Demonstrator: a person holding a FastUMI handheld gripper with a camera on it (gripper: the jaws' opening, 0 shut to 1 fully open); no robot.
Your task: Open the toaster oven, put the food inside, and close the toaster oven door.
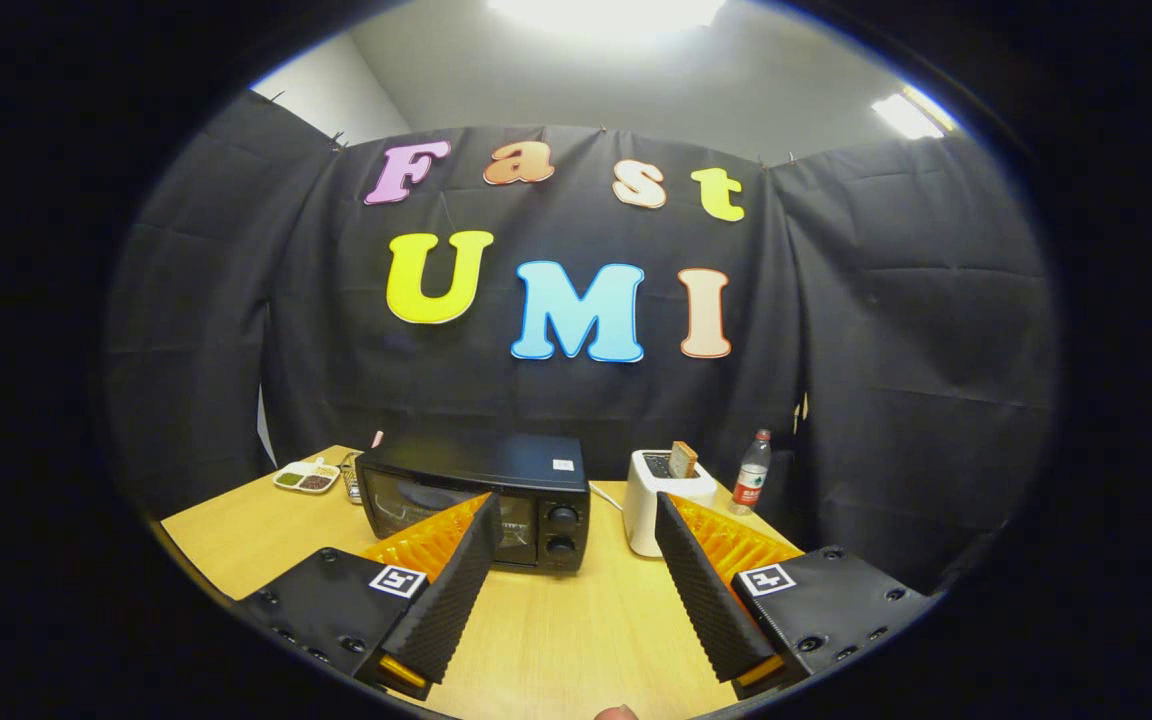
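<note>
A black toaster oven (481, 495) stands on the wooden table (576, 620), its glass door shut and two knobs on its right side. My gripper (574, 520) is open, its two black ribbed fingers (456, 585) spread wide with nothing between them. The oven lies just beyond the left finger, whose tip overlaps the door's lower right. A small white dish with food (307, 477) sits to the left of the oven, near the table's back edge.
A white pop-up toaster (664, 495) with a slice of bread in it stands right of the oven, behind the right finger's tip. A water bottle (752, 472) stands beyond it. A small object (350, 475) sits between dish and oven. Black cloth walls close in behind.
</note>
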